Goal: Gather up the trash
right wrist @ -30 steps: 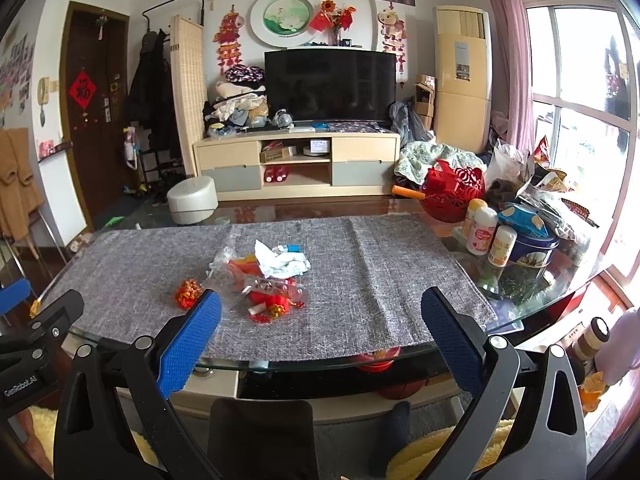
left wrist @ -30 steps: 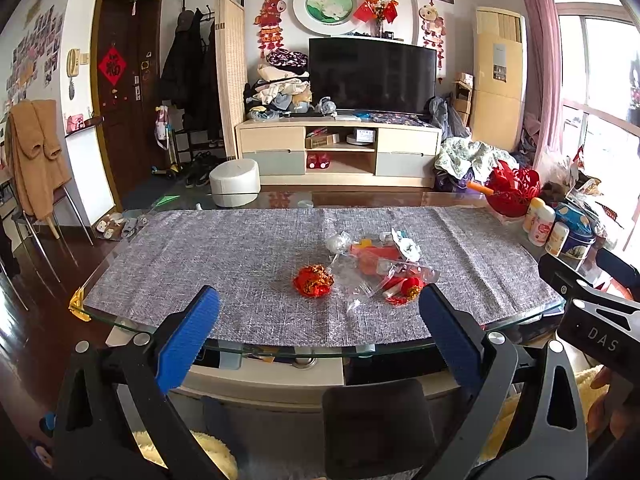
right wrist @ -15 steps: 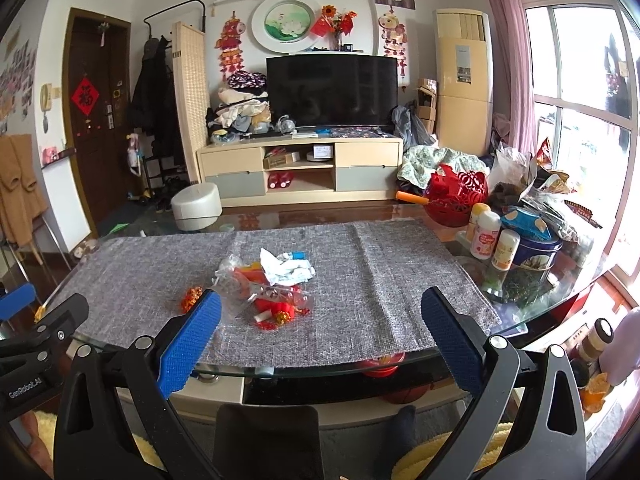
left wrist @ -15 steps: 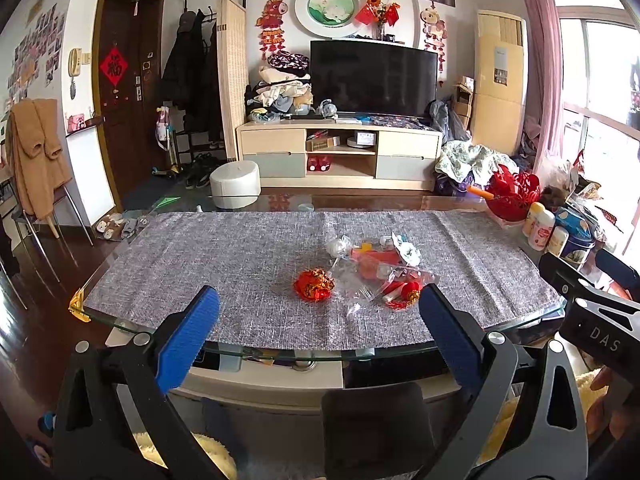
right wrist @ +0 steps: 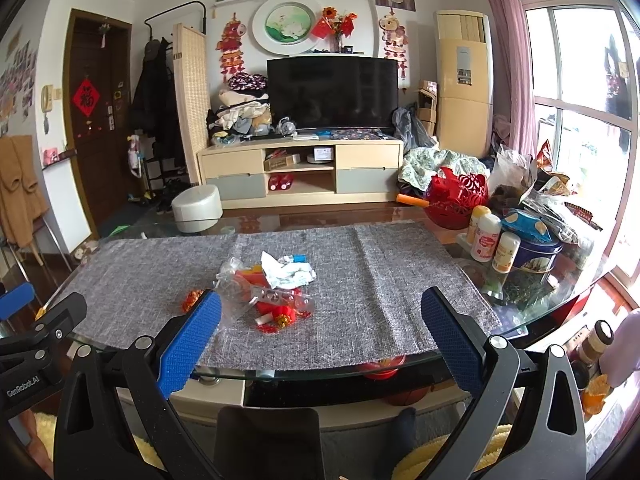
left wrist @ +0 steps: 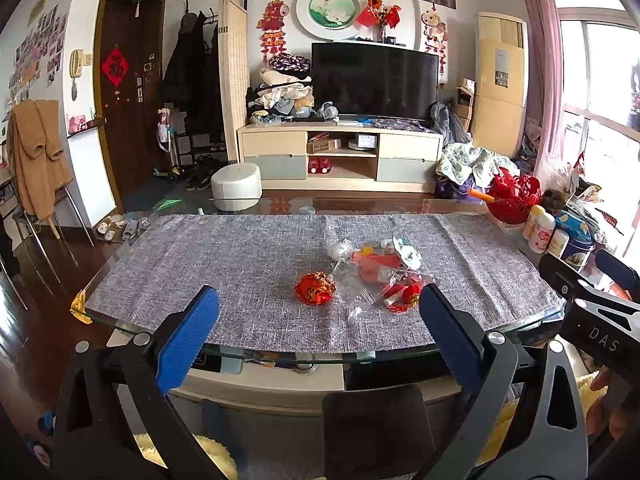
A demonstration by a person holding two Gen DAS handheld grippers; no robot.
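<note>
Grey cloth (left wrist: 240,264) covers the glass worktop (left wrist: 120,320), and the trash pile (left wrist: 376,276) lies mid-cloth, ahead of both tongs and apart from them. Left tongs (left wrist: 318,312) and right tongs (right wrist: 320,316) gape wide, holding nothing.

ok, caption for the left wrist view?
Left gripper open and empty, short of a wrapper pile on the grey table runner.

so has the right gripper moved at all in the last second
Yes. In its own view the TV and the trash pile sit lower than a second ago, so the right gripper has tilted or risen slightly upward, jaws open.
</note>
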